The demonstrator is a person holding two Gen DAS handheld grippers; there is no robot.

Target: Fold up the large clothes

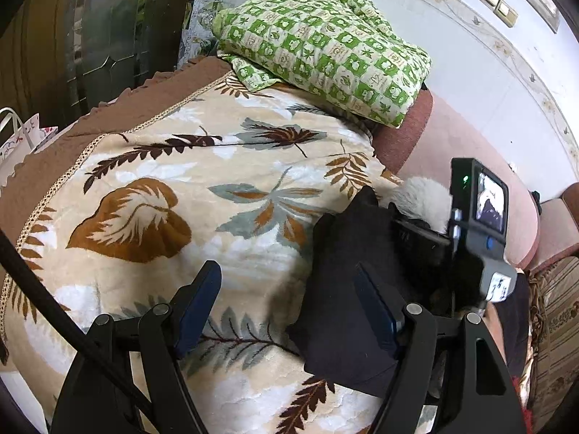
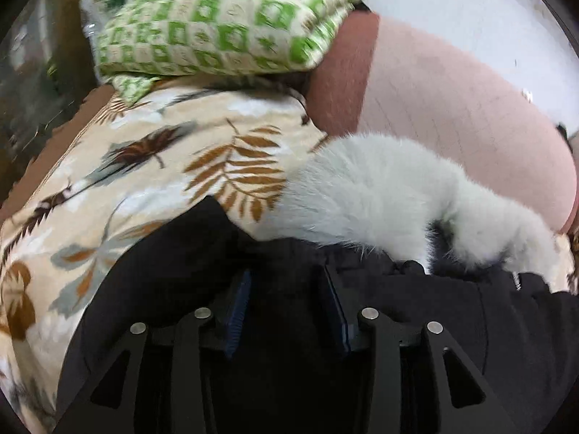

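A black garment (image 1: 347, 289) with a white fur trim (image 1: 423, 199) lies on a leaf-patterned blanket (image 1: 181, 188). My left gripper (image 1: 289, 282) is open just above the blanket, its right finger over the garment's left edge. The right gripper's body with its small screen (image 1: 477, 224) shows to the right in the left wrist view. In the right wrist view my right gripper (image 2: 286, 293) is open, low over the black garment (image 2: 289, 379), with the fur trim (image 2: 380, 195) just ahead. Nothing is gripped.
A green checked pillow or folded quilt (image 1: 325, 43) rests at the far end of the bed. A pink headboard or cushion (image 2: 452, 108) runs along the right. A dark glass door (image 1: 90, 36) and a paper bag (image 1: 18, 137) stand at the left.
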